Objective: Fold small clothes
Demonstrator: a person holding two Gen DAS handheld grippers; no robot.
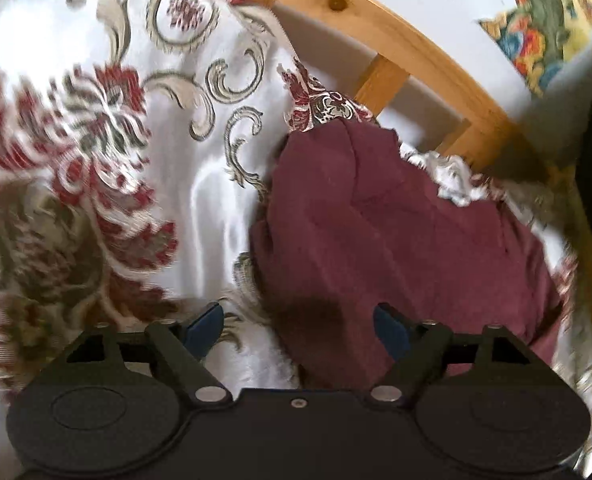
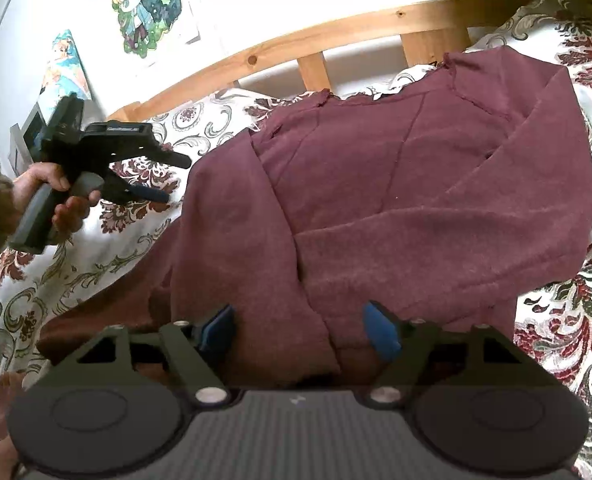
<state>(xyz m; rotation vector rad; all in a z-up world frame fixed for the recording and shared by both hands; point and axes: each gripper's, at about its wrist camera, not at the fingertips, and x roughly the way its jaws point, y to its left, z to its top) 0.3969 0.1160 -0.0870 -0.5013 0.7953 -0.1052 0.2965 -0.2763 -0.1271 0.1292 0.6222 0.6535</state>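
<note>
A maroon sweater (image 2: 396, 200) lies on the flowered bedspread (image 2: 95, 264) with both sleeves folded across its body. My right gripper (image 2: 300, 332) hovers open over the sweater's near hem, and no cloth is pinched between its blue pads (image 2: 380, 332). The same sweater (image 1: 396, 240) fills the right half of the blurred left wrist view. My left gripper (image 1: 298, 326) is open above the sweater's left edge, nothing between its pads. From the right wrist view, the left gripper (image 2: 167, 178) is held by a hand (image 2: 55, 192) over the bedspread, apart from the sweater's left side.
A wooden bed frame rail (image 2: 336, 36) runs along the far edge, a white wall with colourful pictures (image 2: 143, 8) behind it. The patterned bedspread (image 1: 95, 160) lies open to the left of the sweater. A colourful picture (image 1: 544, 32) shows at the top right.
</note>
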